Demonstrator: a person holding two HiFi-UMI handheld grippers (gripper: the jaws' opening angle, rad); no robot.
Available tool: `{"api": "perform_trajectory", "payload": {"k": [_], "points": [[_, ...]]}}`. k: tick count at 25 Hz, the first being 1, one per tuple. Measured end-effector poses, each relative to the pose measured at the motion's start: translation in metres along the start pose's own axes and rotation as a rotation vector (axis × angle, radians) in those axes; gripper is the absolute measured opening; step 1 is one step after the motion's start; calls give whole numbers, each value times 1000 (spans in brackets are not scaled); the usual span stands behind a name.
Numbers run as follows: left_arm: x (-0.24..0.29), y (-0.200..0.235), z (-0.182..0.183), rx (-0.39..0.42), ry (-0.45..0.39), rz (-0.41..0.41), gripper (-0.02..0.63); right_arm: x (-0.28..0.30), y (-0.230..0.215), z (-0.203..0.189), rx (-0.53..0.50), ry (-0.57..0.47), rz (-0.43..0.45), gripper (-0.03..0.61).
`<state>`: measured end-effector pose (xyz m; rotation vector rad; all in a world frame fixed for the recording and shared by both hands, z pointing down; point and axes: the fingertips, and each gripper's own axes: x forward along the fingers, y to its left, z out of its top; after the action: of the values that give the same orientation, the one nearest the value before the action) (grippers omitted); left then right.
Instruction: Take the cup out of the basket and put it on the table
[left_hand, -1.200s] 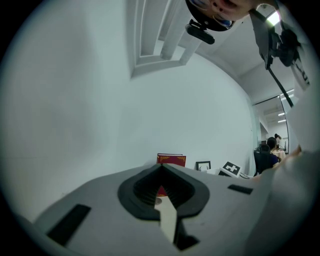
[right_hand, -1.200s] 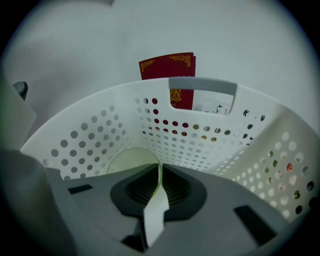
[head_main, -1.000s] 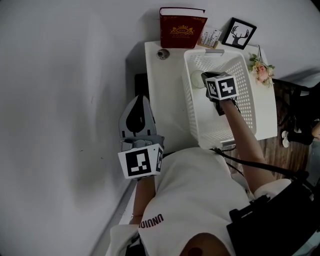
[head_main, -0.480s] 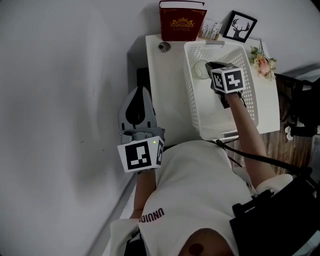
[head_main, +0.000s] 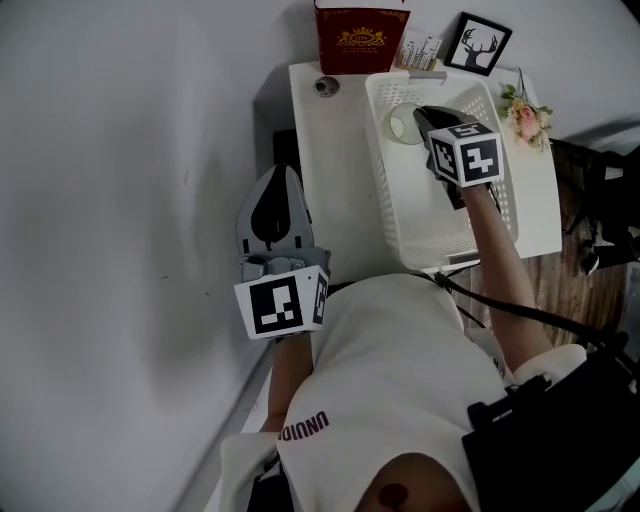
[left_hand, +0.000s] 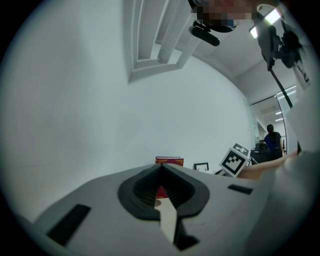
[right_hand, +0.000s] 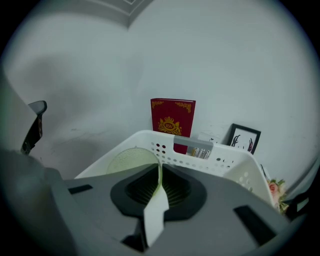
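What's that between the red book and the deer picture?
A small pale pack with dark stripes, too small to identify; the head view shows it best.

Home-like room corner, white table (head_main: 335, 170), red book (head_main: 360, 38), framed deer print (head_main: 478, 45), flowers (head_main: 525, 118).

The person is wearing a white lettered T-shirt (head_main: 390, 370); the left claw (head_main: 279, 180) and right claw (head_main: 420, 115) are each bearing a black-and-white marker cube (head_main: 282, 305)
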<state>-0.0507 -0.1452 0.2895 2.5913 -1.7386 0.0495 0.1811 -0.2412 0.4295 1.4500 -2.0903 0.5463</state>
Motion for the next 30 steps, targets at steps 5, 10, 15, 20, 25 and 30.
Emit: {"api": "perform_trajectory", "payload": {"k": [5, 10, 15, 20, 25, 30], "points": [[-3, 1, 0, -2, 0, -1, 12, -8, 3, 9, -4, -30, -1, 38], [-6, 2, 0, 1, -5, -2, 12, -15, 6, 15, -17, -53, -12, 38], [-8, 2, 4, 1, -7, -1, 12, -27, 8, 27, -49, -81, -31, 38], [-9, 0, 4, 0, -8, -5, 12, -36, 10, 38, -79, -114, -46, 38], [-11, -2, 5, 1, -13, -6, 12, -46, 12, 46, -105, -144, -59, 38], [-15, -4, 5, 3, -14, -4, 12, -57, 16, 52, -146, -167, -81, 38]]}}
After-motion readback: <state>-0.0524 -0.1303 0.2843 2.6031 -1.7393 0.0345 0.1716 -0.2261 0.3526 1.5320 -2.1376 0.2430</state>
